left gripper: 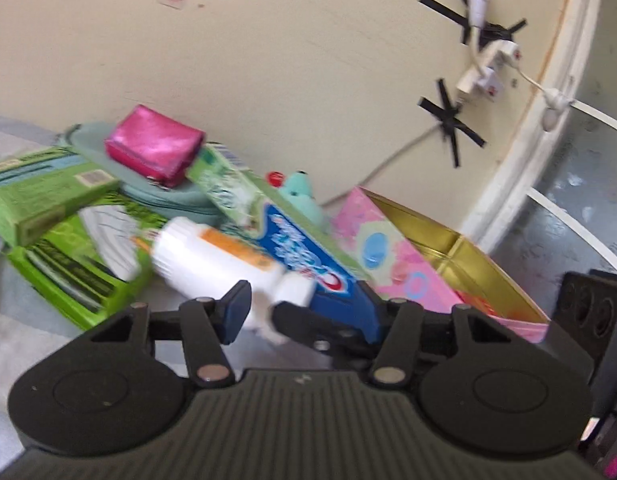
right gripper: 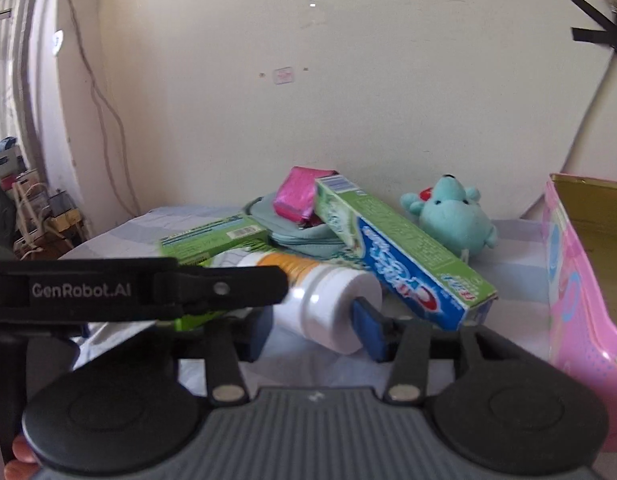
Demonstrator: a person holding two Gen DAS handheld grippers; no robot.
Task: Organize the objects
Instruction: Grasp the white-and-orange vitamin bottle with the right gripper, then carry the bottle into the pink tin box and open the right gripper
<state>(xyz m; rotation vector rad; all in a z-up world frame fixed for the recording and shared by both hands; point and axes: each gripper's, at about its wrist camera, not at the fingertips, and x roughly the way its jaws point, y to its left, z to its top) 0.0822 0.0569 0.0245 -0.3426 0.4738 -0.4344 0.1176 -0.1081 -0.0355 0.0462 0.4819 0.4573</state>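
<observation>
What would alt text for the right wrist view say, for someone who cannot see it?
The right gripper has its blue pads on either side of a white bottle lying on a bed; the left gripper reaches in from the left over it. Behind lie a toothpaste box, a teal plush toy and a pink purse; a pink box stands at right.

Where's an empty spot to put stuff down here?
Bare sheet lies between the toothpaste box and the pink tin, in front of the teal plush. The tin's gold inside is mostly free too. It is crowded on the left, where the green boxes, pink pouch and white bottle pile up.
</observation>
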